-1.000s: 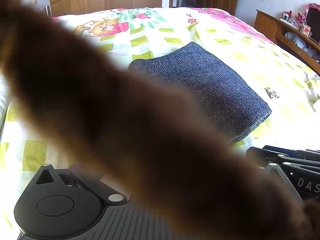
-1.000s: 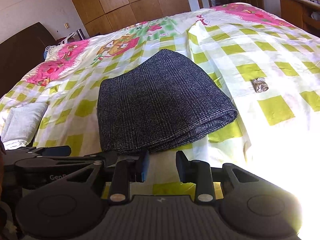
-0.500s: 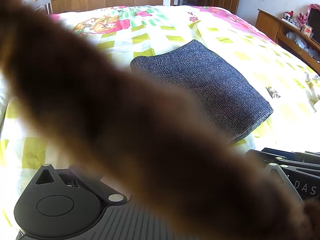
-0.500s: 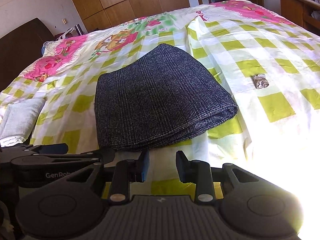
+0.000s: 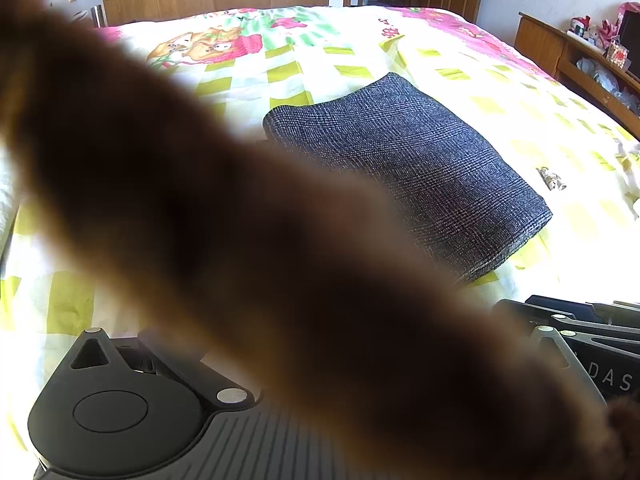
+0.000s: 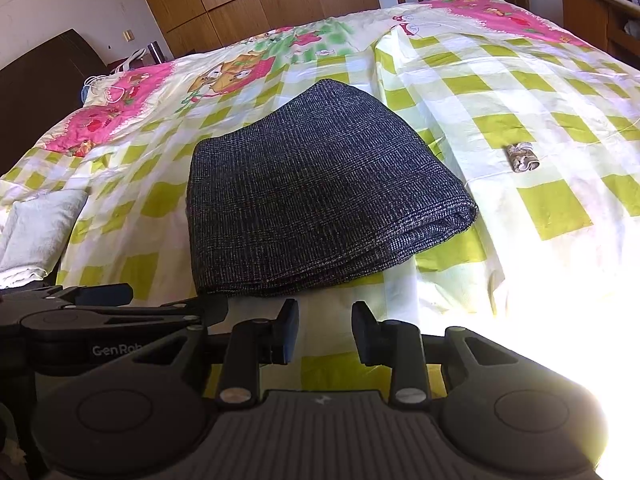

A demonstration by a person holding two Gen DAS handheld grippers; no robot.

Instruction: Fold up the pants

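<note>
lying beyond parted jaws: folded pants [image 6: 316,200]

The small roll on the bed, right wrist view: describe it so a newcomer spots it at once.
Start at the bed with its green-checked sheet. The folded dark pants lie mid-bed; look to their right. There, alone on a pale square, lies the small roll, brown-and-white mottled, far smaller than anything nearby.

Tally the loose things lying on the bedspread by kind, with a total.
Folded dark checked pants: 1
Folded white cloth at the bed's left edge: 1
Small rolled patterned scrap: 1
Total: 3
</note>
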